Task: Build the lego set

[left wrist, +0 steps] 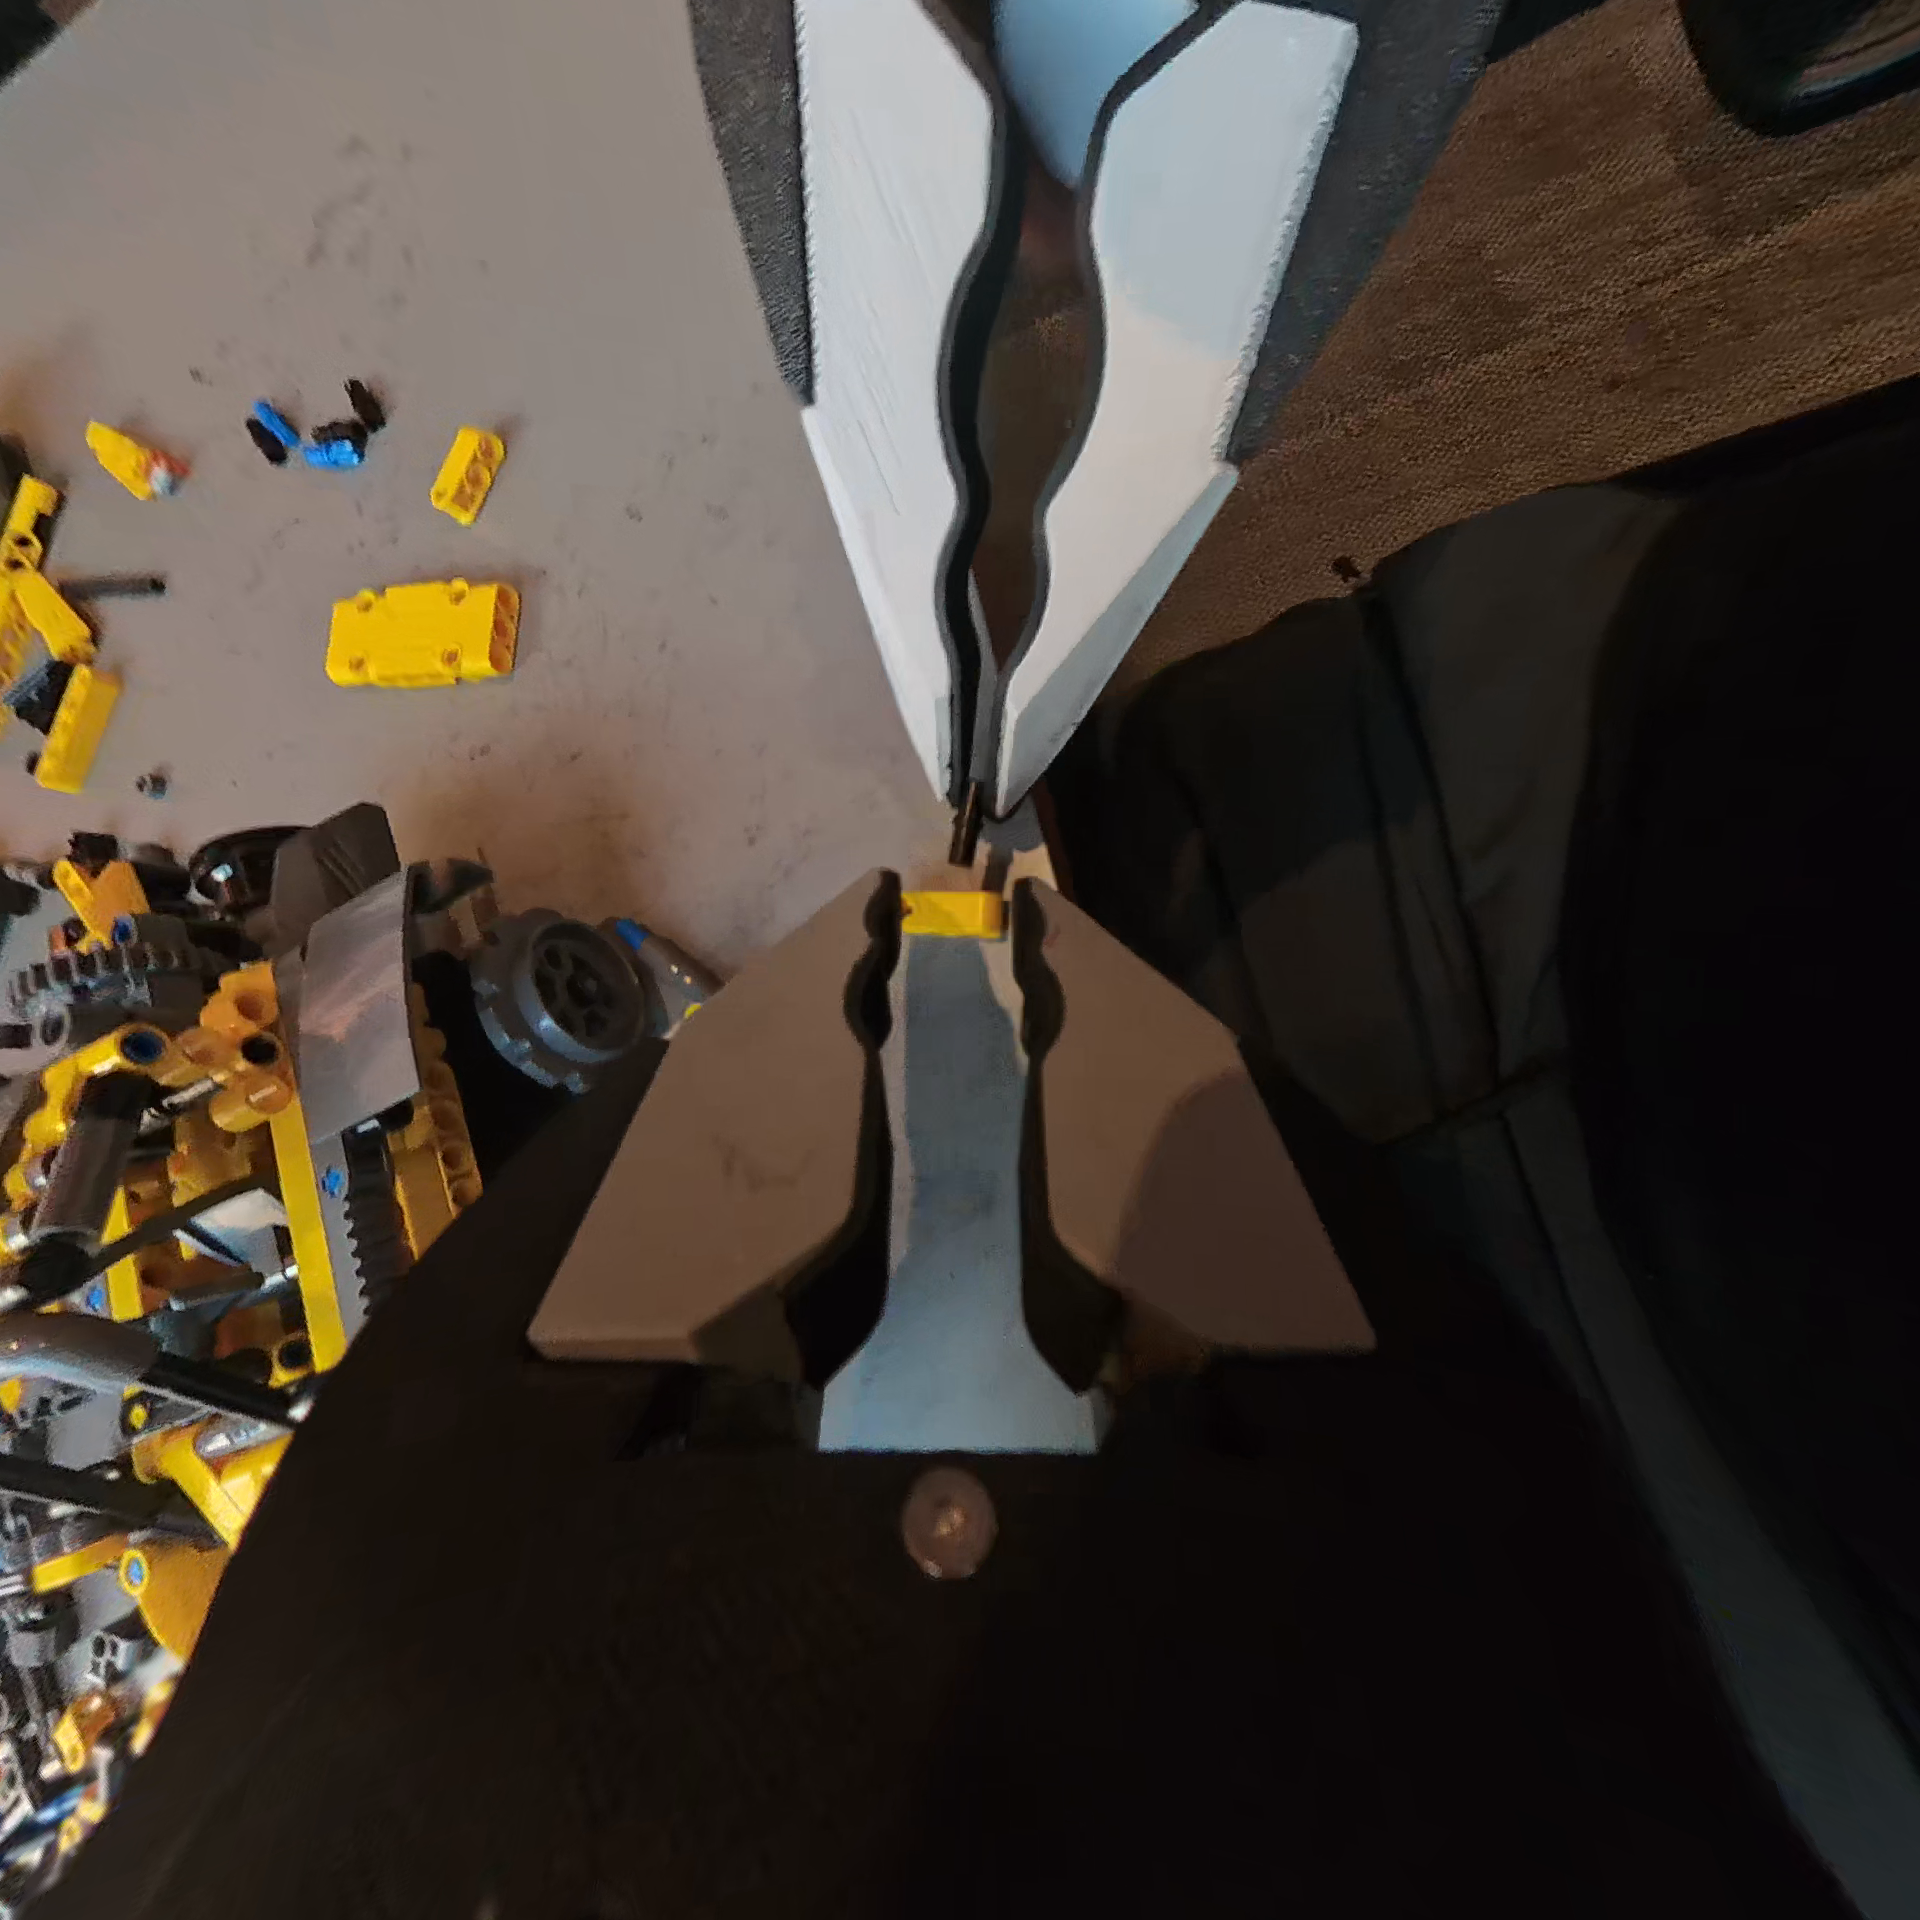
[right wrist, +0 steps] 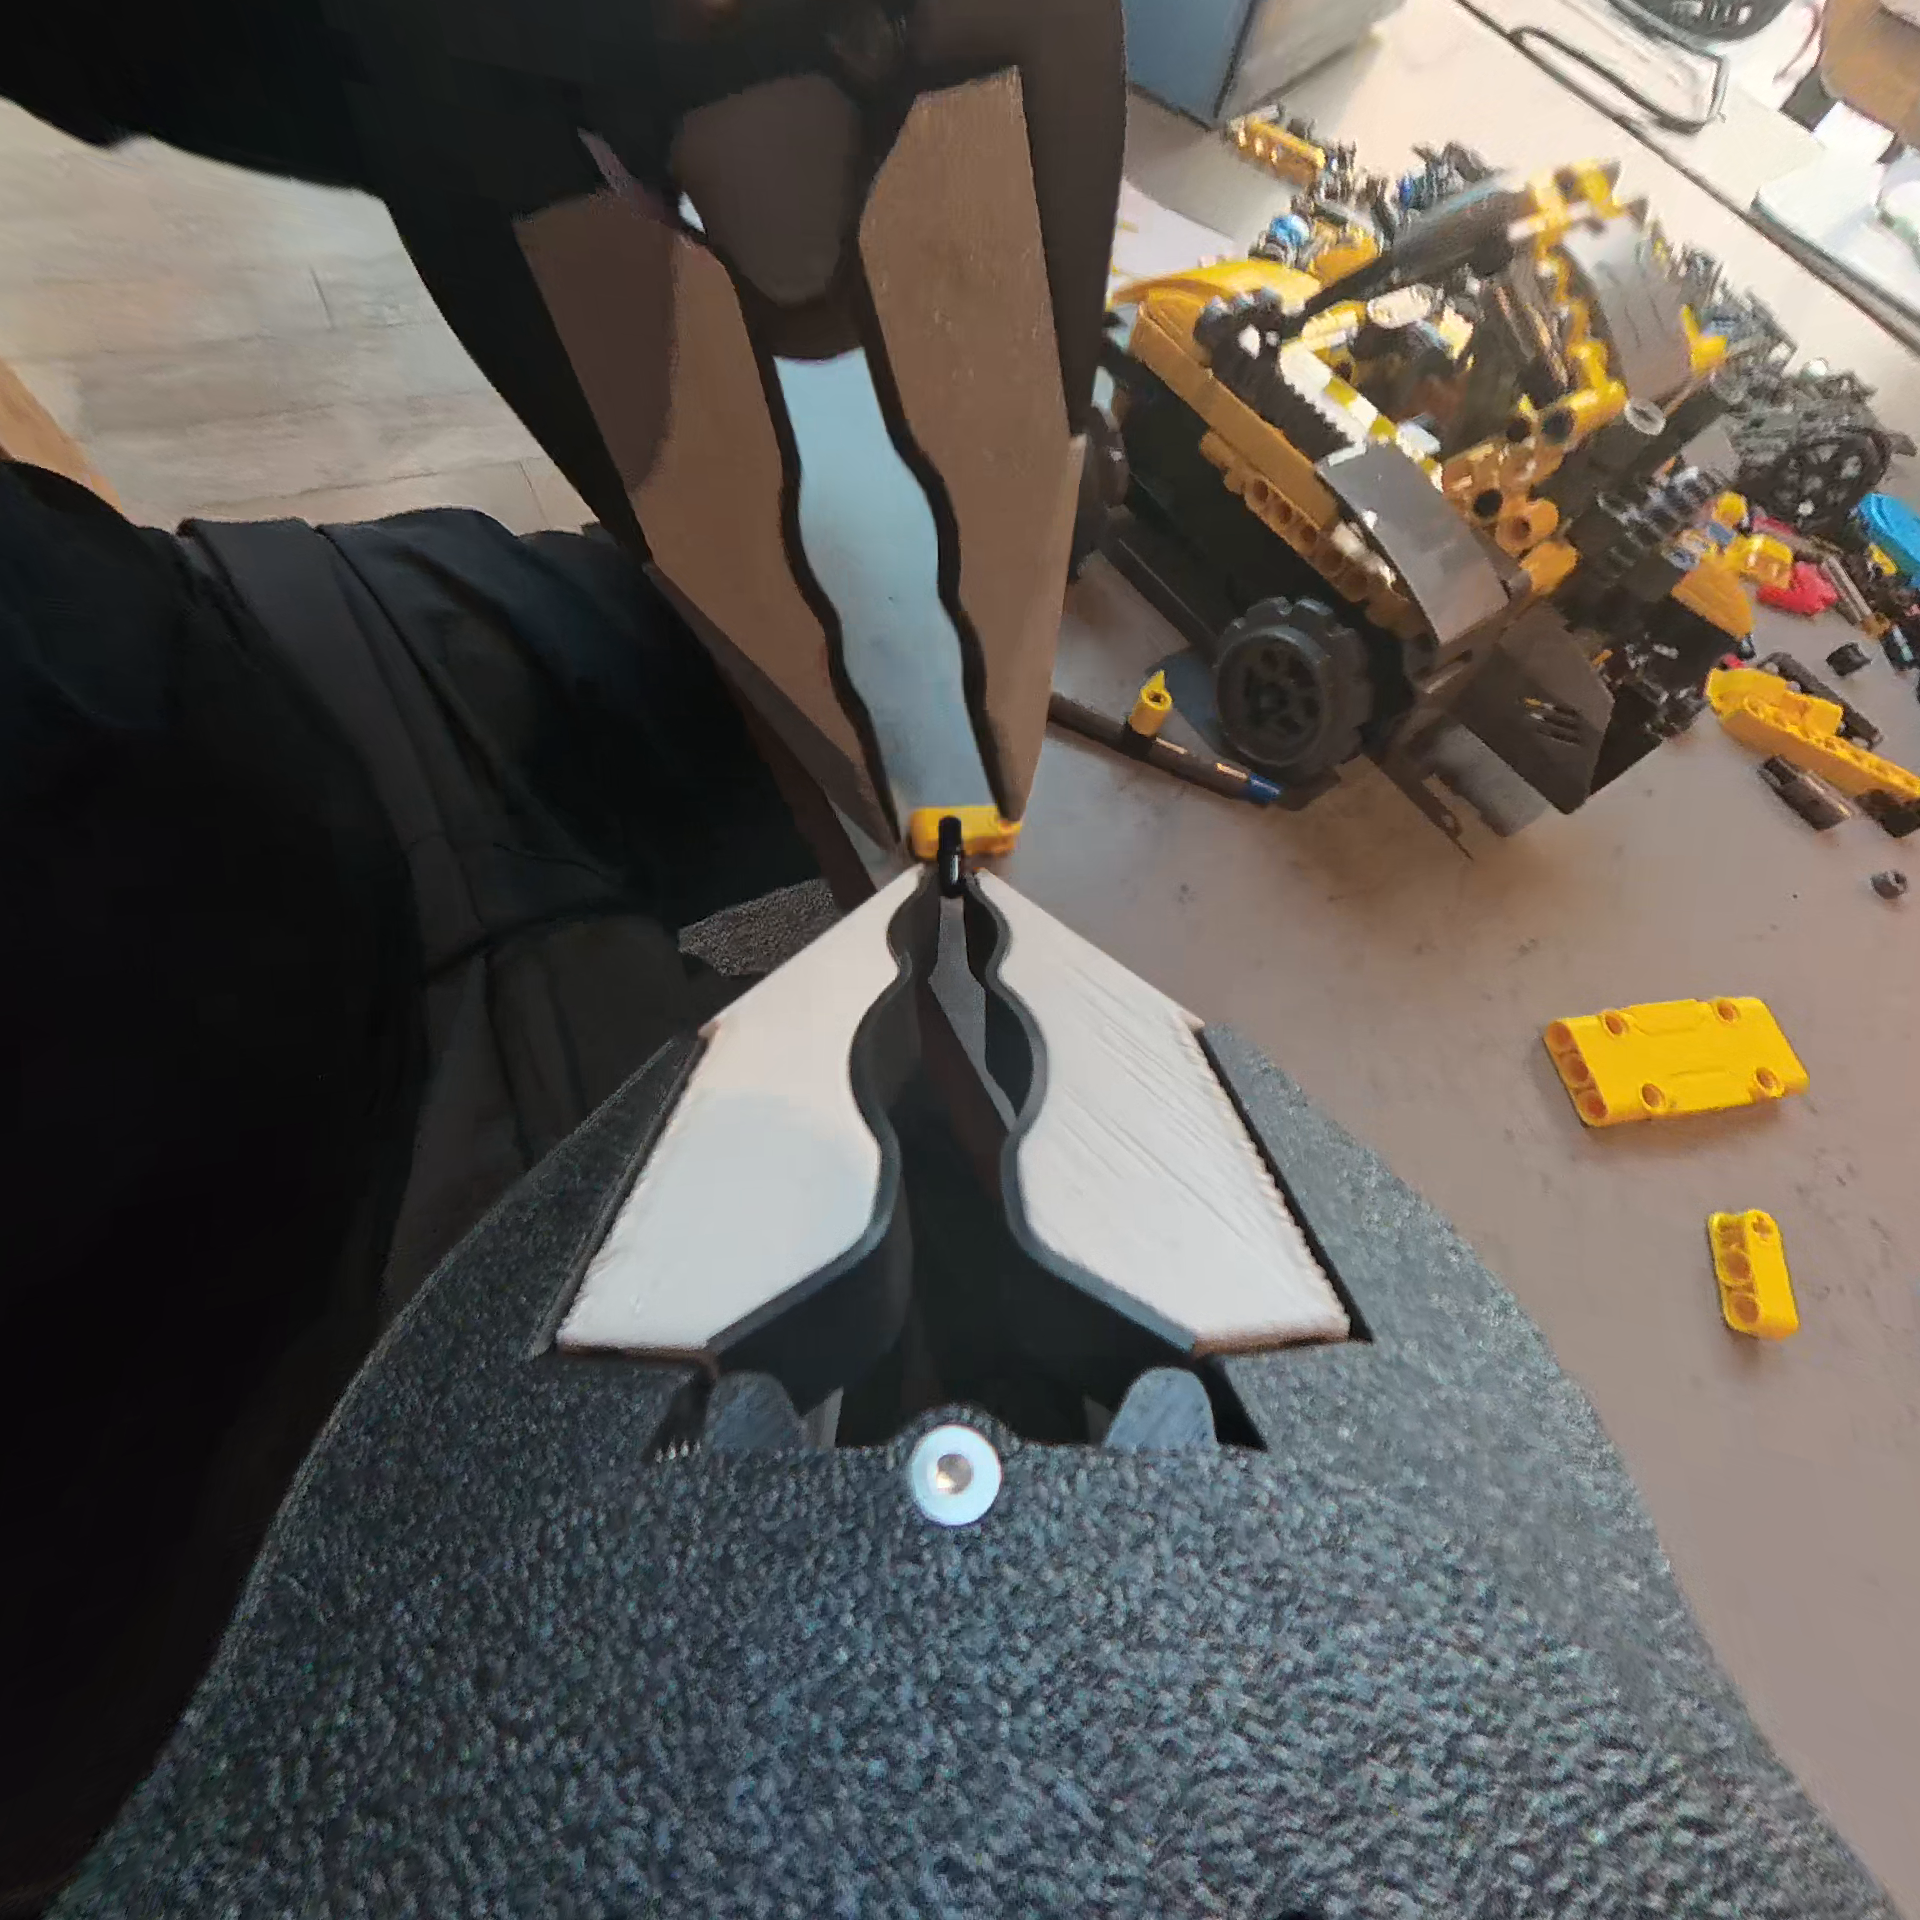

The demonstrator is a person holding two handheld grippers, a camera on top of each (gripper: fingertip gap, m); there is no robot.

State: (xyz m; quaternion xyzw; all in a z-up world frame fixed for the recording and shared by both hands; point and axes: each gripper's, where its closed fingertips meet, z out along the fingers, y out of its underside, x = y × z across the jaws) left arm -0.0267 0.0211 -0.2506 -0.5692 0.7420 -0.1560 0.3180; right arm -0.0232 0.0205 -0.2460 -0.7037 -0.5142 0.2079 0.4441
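Note:
My left gripper [left wrist: 954, 906] is shut on a small yellow brick [left wrist: 954, 912] held across its fingertips. My right gripper [left wrist: 971, 805] comes in from above in the left wrist view, tip to tip with the left, and is shut on a small black pin [left wrist: 964, 831]. In the right wrist view my right gripper [right wrist: 948, 878] holds the black pin [right wrist: 948, 854] with its tip at a hole of the yellow brick [right wrist: 964, 831], which the left gripper [right wrist: 956, 821] pinches. Both grippers meet above the table edge, beside dark clothing.
A half-built yellow and black toy vehicle [right wrist: 1444, 488] with a black wheel [right wrist: 1283, 694] stands on the beige table [right wrist: 1299, 1039]; it also shows in the left wrist view [left wrist: 260, 1122]. A flat yellow panel [right wrist: 1675, 1060] [left wrist: 424, 636], a short yellow beam [right wrist: 1752, 1286] [left wrist: 468, 474] and several loose small parts lie around. The grippers are tip to tip, or close to it. Left tips and right tips are each some 15 cm from the flat yellow panel [left wrist: 424, 636]. The right camera catches it too, in the right wrist view [right wrist: 1659, 1051].

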